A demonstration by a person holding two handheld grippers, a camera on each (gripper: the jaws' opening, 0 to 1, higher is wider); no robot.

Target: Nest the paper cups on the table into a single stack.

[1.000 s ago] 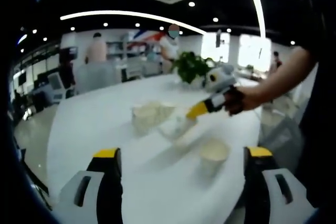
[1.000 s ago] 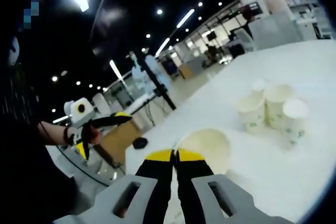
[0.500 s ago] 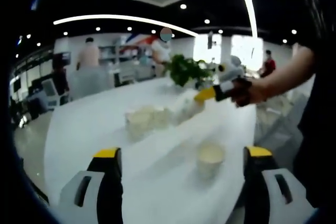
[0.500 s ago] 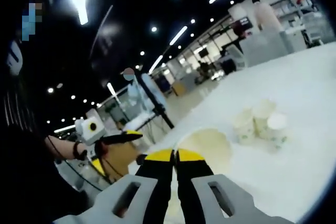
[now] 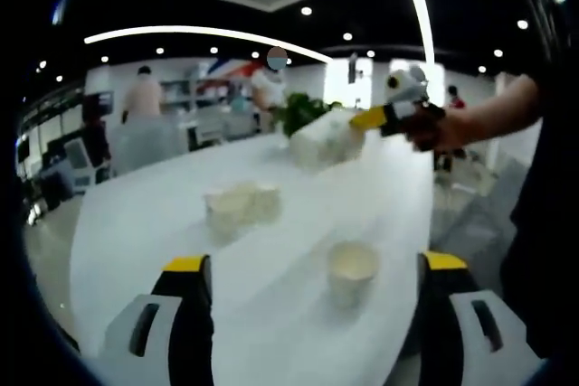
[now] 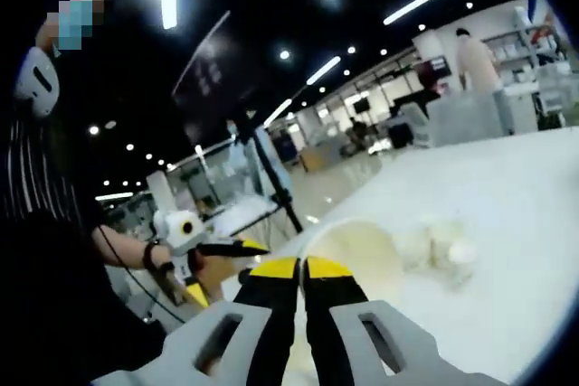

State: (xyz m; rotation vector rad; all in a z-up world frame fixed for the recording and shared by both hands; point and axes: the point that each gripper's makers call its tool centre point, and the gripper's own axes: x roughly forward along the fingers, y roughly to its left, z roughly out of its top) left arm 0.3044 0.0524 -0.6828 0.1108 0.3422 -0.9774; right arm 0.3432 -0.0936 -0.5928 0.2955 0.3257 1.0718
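Note:
In the left gripper view a lone white paper cup (image 5: 353,270) stands upright on the white table (image 5: 154,223), between my wide-apart jaws. My left gripper (image 5: 315,265) is open and holds nothing. A cluster of paper cups (image 5: 240,206) stands farther back on the table. High at the back right, my right gripper (image 5: 391,115) holds another paper cup (image 5: 324,139) in the air. In the right gripper view my right gripper (image 6: 299,268) is shut on the rim of that cup (image 6: 360,253). The cluster (image 6: 441,243) lies beyond it, and the left gripper (image 6: 217,264) shows at the left, open.
A green plant (image 5: 298,110) stands at the table's far end behind the raised cup. People stand in the room beyond the table. The table's curved edge (image 5: 86,250) runs along the left. A dark stand (image 6: 271,174) rises off the table on the floor side.
My right gripper has lifted its cup from just above the table to well above it. The lone cup and the cluster have stayed put. Both cameras have shifted a little.

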